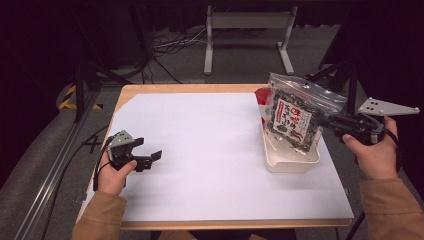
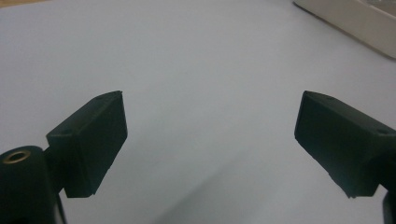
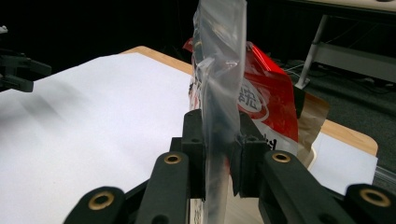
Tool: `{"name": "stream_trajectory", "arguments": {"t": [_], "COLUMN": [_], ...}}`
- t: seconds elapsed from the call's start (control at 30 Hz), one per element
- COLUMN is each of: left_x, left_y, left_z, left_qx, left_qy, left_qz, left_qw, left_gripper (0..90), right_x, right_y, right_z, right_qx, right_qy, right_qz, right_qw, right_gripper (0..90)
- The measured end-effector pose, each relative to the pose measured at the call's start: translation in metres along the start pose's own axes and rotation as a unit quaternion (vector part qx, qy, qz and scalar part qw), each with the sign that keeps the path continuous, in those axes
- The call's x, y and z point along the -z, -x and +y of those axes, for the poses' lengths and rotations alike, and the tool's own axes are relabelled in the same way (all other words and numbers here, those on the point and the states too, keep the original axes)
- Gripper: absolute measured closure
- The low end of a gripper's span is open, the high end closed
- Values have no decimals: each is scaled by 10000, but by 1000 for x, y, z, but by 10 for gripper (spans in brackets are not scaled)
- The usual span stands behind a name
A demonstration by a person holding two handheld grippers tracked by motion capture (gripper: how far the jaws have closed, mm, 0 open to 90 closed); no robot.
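**Worktop inventory: one pouch held, one gripper idle**

Item 1, right gripper [image 1: 327, 121]: my right hand [image 1: 376, 152] holds it at the worktop's right edge; jaws closed on the side edge of a clear pouch [image 1: 295, 111]; from the right gripper view I see the film pinched edge-on between both pads, gripper [image 3: 218, 154], pouch [image 3: 219, 79].

Item 2, pouch: transparent, dark contents, red-and-white label; it hangs raised and tilted above the tray [image 1: 290, 162], its lower part over the tray's far half; I cannot tell whether it touches the rim.

Item 3, red bag [image 3: 266, 100]: just behind the pouch, at the tray's far end; partly hidden.

Item 4, tray: white, oblong, on the sheet's right side; its corner shows in the left gripper view [image 2: 359, 23].

Item 5, left gripper [image 1: 150, 156]: in my left hand [image 1: 114, 174], low over the sheet [image 1: 200, 145] at left, well apart from the tray; jaws spread wide, nothing between them, gripper [image 2: 210, 135].

Item 6, worktop [image 1: 150, 90]: wooden, largely covered by the white sheet.
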State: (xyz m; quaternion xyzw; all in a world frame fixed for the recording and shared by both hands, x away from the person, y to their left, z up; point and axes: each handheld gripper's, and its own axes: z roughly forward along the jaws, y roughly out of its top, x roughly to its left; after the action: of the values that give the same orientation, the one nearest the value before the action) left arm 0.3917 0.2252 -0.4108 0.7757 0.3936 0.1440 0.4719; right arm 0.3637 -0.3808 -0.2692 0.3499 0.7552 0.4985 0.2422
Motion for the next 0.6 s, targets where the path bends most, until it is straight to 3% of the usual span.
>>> {"name": "stream_trajectory", "arguments": {"t": [0.23, 0.6], "left_x": [0, -1], "left_y": [0, 0], "left_z": [0, -1], "left_qx": [11, 18], "left_qy": [7, -24], "left_qz": [-16, -14], "left_qw": [10000, 10000], "left_gripper": [101, 101], "right_x": [-9, -10], "right_y": [-2, 2], "right_z": [-9, -22], "right_qx": [60, -136], "right_qy": [-152, -94], "right_qz": [-26, -15], "right_qw": [9999, 9999], "right_gripper": [778, 777]}}
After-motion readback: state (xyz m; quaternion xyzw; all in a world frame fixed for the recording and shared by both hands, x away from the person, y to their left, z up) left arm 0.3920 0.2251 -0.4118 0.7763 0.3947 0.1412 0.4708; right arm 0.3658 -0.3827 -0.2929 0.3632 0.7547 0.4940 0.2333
